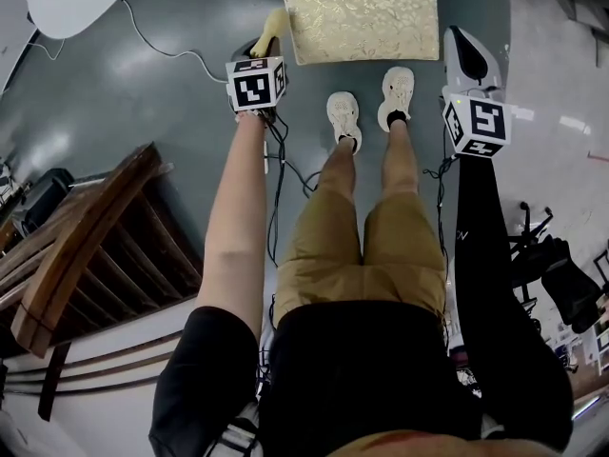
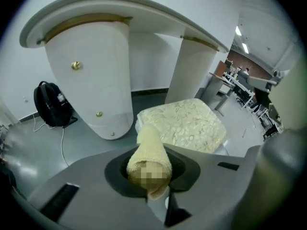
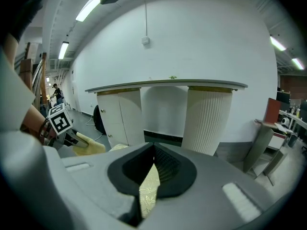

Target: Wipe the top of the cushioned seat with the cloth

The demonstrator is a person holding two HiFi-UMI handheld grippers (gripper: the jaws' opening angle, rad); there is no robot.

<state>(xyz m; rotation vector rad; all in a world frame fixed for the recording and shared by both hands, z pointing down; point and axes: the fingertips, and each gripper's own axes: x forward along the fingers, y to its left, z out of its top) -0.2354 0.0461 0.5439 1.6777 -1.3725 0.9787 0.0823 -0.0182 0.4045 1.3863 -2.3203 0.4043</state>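
Your left gripper is clamped on the rolled cloth, whose free end pokes out ahead of the jaws; it hangs just short of the near left corner of the seat without touching it, so I judge the wiping has not begun; bring the cloth forward and down until its end lies flat on the gold cushion top, then sweep in overlapping passes from one edge to the other; press lightly, since the padding will likely give and the roll may slip from the grip if you drag hard; keep the jaws themselves off the fabric. Your right gripper is closed with nothing in it and is held by the seat's near right corner; it could steady the seat if it slides on the smooth floor. Your shoes stand just before the seat's front edge; a cable trails over the floor near the left gripper; the white table rises beyond the seat, so watch its pedestal on far strokes; a black bag sits by the wall; a wooden frame stands well apart on your left.
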